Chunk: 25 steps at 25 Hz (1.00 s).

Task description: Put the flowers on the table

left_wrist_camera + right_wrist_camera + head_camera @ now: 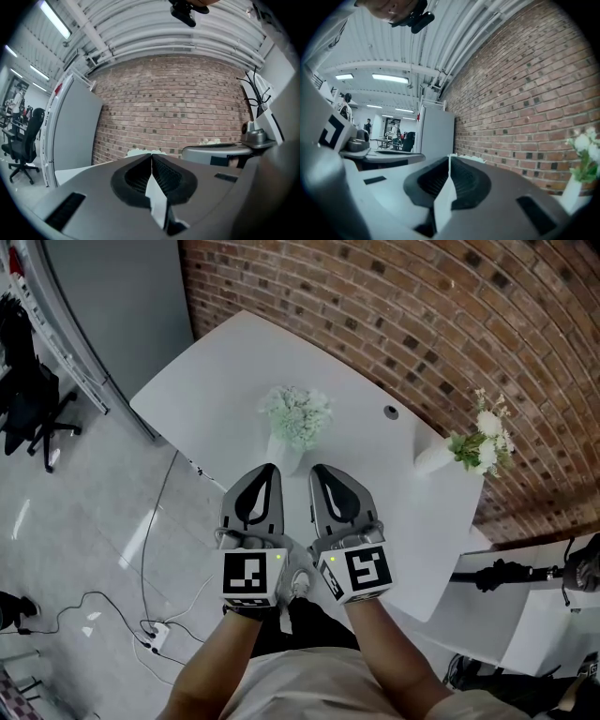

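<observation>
Closest to the head camera are the person's forearms, which hold the left gripper (266, 474) and the right gripper (321, 474) side by side, both aimed at the pale bouquet (297, 414). Each gripper has its jaws pressed together with nothing between them. The pale bouquet stands upright in a white vase (285, 454) on the worktop (216, 381), just beyond the tips and between the two grippers' lines. The left tip looks slightly nearer the vase. A second bouquet (480, 439) stands well to the right of the pale bouquet, close to the brick wall (422, 315), so the right gripper is the nearer one to it. With both bunches on the worktop and no grip on either, the placing looks done.

Only the head view shows the small gap between the tips and the vase. Each gripper view shows just a fringe of blossom above its closed jaws, and the right gripper view also catches the second bouquet at its far right.
</observation>
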{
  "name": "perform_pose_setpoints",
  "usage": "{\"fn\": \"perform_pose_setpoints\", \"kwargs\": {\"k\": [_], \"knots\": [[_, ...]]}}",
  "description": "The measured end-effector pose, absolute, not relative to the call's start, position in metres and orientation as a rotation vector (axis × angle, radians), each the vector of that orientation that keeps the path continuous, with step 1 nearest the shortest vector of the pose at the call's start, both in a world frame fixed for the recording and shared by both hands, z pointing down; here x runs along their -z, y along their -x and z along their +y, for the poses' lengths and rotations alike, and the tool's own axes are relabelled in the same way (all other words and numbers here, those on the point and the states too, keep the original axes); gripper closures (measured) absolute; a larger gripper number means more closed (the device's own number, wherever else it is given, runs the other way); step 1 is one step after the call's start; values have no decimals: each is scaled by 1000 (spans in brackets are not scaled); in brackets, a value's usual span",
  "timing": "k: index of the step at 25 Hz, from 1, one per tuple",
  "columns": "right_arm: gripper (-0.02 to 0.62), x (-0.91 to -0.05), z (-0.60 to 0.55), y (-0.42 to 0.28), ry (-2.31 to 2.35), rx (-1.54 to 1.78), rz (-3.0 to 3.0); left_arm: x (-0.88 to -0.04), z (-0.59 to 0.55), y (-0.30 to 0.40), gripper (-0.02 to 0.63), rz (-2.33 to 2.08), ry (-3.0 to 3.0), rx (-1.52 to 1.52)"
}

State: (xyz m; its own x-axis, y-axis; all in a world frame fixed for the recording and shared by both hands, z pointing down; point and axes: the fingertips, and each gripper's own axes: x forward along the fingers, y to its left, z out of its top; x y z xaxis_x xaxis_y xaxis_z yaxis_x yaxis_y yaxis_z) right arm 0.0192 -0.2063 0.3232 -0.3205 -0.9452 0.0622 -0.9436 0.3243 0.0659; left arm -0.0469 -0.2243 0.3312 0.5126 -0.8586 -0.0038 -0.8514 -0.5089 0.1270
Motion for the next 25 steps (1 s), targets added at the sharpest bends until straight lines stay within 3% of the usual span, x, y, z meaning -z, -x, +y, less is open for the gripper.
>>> {"fn": "perform_pose_setpoints", "kwargs": {"k": [25], "knots": [[574, -286, -122, -44, -1551, 7, -2772, -290, -124, 15, 600, -1820, -2571, 66]]}}
